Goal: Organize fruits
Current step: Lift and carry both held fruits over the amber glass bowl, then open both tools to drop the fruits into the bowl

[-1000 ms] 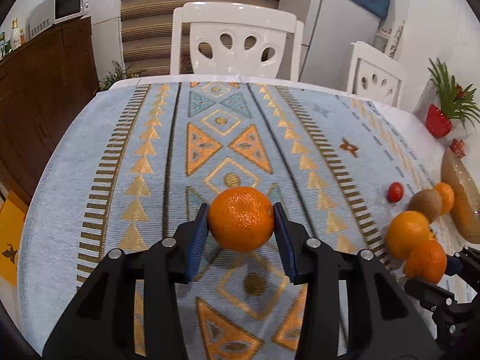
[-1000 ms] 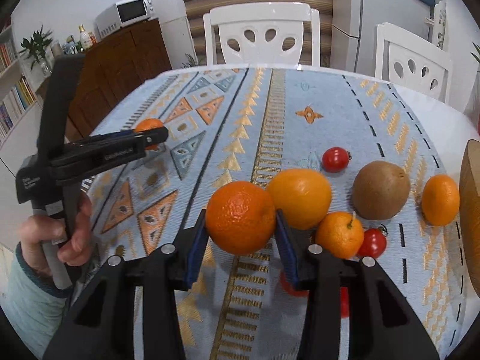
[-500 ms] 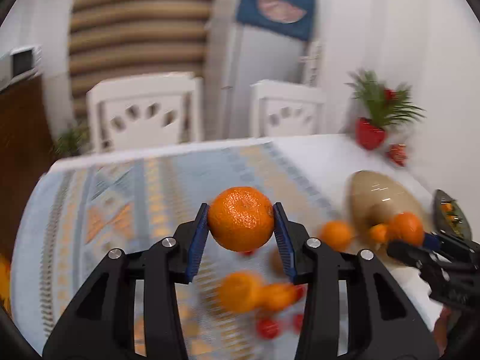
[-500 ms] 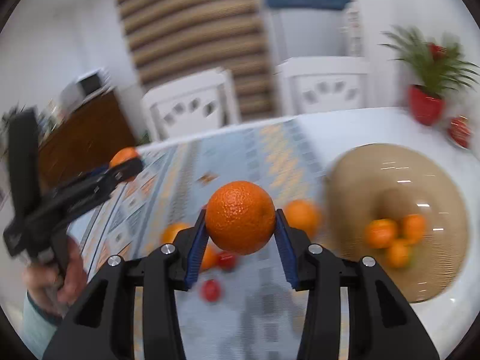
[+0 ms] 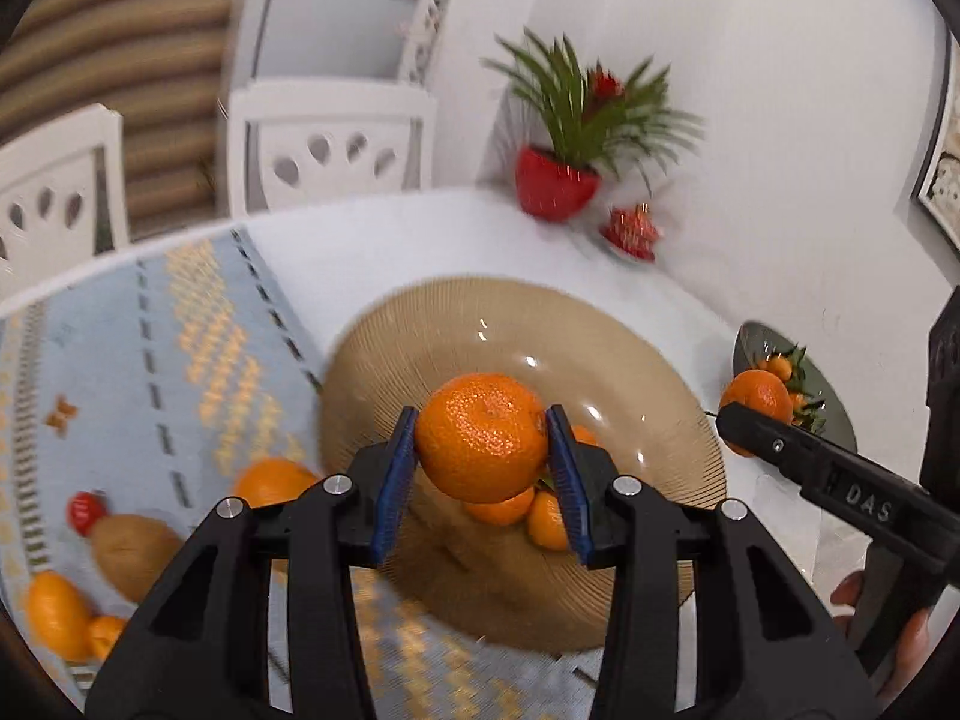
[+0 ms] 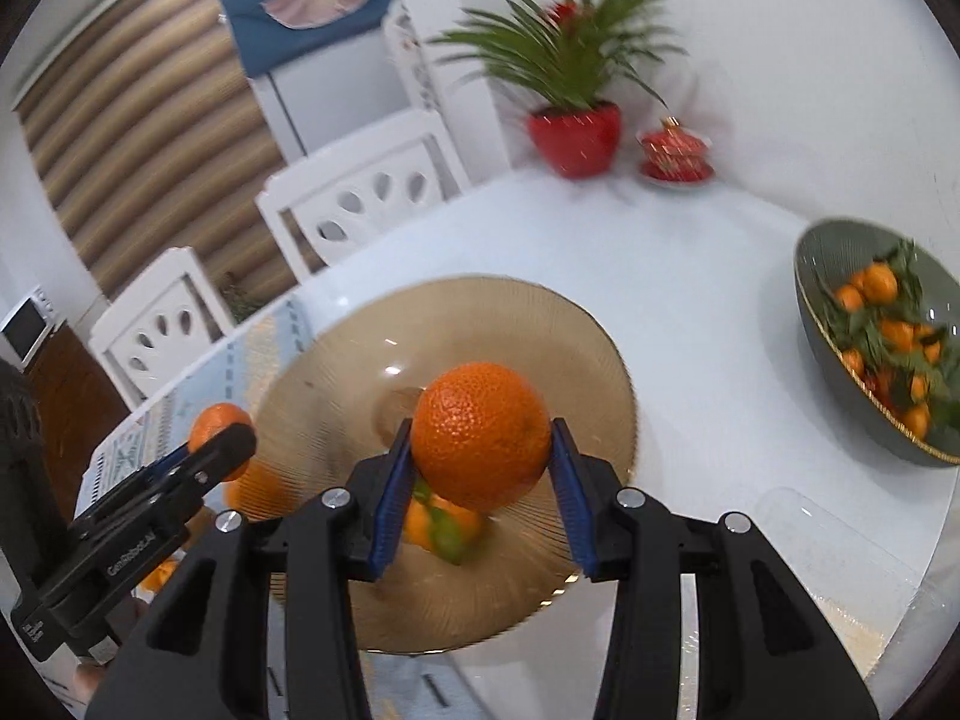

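While both grippers hung over the tan ribbed plate [image 6: 336,360], each pinched an orange — left gripper [image 5: 481,463] on one orange [image 5: 480,435], right gripper [image 6: 482,468] on another orange [image 6: 480,435]. Step in hand looked like delivery to the plate, which sat half on the patterned runner [image 5: 150,360], half on the white table [image 6: 690,312]. Next move called for lowering and spreading the jaws — clear of the small oranges [image 5: 543,519] already in the plate's centre. A kiwi [image 5: 129,546], tomato [image 5: 84,510] and more oranges waited on the runner. A grey bowl [image 6: 840,372] of leafy mandarins stood near the table's right edge, well apart.
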`<state>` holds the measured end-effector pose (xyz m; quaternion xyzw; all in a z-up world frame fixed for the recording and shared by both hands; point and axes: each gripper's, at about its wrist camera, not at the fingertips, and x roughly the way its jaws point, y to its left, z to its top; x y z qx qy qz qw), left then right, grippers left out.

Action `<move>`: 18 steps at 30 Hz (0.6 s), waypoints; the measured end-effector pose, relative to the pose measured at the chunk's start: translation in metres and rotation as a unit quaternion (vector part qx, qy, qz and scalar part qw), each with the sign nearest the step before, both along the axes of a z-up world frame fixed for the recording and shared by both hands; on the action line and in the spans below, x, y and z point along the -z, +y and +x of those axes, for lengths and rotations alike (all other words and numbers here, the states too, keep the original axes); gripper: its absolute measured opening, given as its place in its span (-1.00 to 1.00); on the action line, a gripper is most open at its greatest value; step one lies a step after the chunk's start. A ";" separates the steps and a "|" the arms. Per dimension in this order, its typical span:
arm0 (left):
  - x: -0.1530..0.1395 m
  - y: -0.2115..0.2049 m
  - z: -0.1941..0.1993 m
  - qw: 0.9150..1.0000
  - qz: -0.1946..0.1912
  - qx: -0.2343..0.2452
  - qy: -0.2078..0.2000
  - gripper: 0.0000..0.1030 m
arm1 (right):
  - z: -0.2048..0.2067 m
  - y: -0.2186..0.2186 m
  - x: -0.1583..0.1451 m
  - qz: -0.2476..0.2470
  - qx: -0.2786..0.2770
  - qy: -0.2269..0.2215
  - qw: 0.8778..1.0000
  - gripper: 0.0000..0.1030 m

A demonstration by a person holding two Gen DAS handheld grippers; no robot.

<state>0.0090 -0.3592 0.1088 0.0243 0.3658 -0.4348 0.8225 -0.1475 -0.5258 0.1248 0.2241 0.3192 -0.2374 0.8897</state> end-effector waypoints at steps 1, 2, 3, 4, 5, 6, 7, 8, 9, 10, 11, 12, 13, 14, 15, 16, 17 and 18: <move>0.006 -0.006 0.000 1.000 0.009 0.000 0.003 -0.18 | 0.000 -0.004 0.006 0.005 0.004 0.004 1.000 -0.17; 0.011 -0.009 -0.002 1.000 0.013 0.002 0.006 -0.18 | 0.001 -0.006 0.011 0.009 0.007 0.009 1.000 -0.17; 0.014 -0.012 -0.001 1.000 0.017 0.003 0.008 -0.18 | 0.003 -0.008 0.016 0.016 0.005 0.013 1.000 -0.17; 0.017 -0.015 0.000 1.000 0.022 0.001 0.011 -0.18 | 0.005 -0.010 0.019 0.021 0.003 0.015 1.000 -0.17; 0.018 -0.016 0.001 1.000 0.024 0.000 0.013 -0.18 | 0.006 -0.012 0.022 0.023 0.001 0.017 1.000 -0.17; 0.020 -0.016 0.001 1.000 0.024 -0.001 0.015 -0.18 | 0.008 -0.012 0.025 0.024 0.002 0.022 0.999 -0.16; 0.022 -0.017 0.002 0.999 0.026 -0.005 0.019 -0.18 | 0.007 -0.012 0.026 0.025 0.003 0.025 0.999 -0.16; 0.023 -0.020 0.006 0.999 0.028 -0.006 0.021 -0.18 | 0.008 -0.013 0.027 0.027 0.005 0.026 0.999 -0.12; 0.023 -0.021 0.008 0.999 0.029 -0.008 0.023 -0.14 | 0.007 -0.013 0.027 0.028 0.009 0.028 0.999 -0.09; 0.023 -0.021 0.010 0.999 0.026 -0.014 0.020 0.17 | 0.006 -0.014 0.028 0.028 0.015 0.026 0.999 -0.07; 0.022 -0.020 0.011 0.999 0.026 -0.025 0.015 0.46 | 0.005 -0.015 0.028 0.029 0.016 0.025 0.999 0.11; 0.020 -0.018 0.011 0.999 0.024 -0.034 0.010 0.74 | 0.004 -0.015 0.028 0.029 0.017 0.023 0.999 0.18; 0.016 -0.013 0.010 0.999 0.012 -0.039 0.003 0.74 | 0.002 -0.015 0.027 0.026 0.019 0.020 0.999 0.18; 0.012 -0.009 0.009 0.999 0.009 -0.035 0.002 0.74 | 0.001 -0.016 0.026 0.025 0.019 0.018 0.999 0.18; 0.008 -0.002 0.008 0.999 0.006 -0.034 0.004 0.73 | -0.001 -0.015 0.025 0.027 0.017 0.015 0.999 0.18; 0.003 0.004 0.008 0.999 0.000 -0.036 0.004 0.74 | -0.003 -0.014 0.025 0.033 0.013 0.008 0.999 0.18; -0.002 0.012 0.007 0.999 -0.007 -0.038 0.003 0.75 | -0.005 -0.013 0.024 0.037 0.008 0.003 0.999 0.18; -0.009 0.026 0.006 0.999 -0.014 -0.043 0.002 0.75 | -0.006 -0.010 0.024 0.039 0.004 -0.002 0.999 0.18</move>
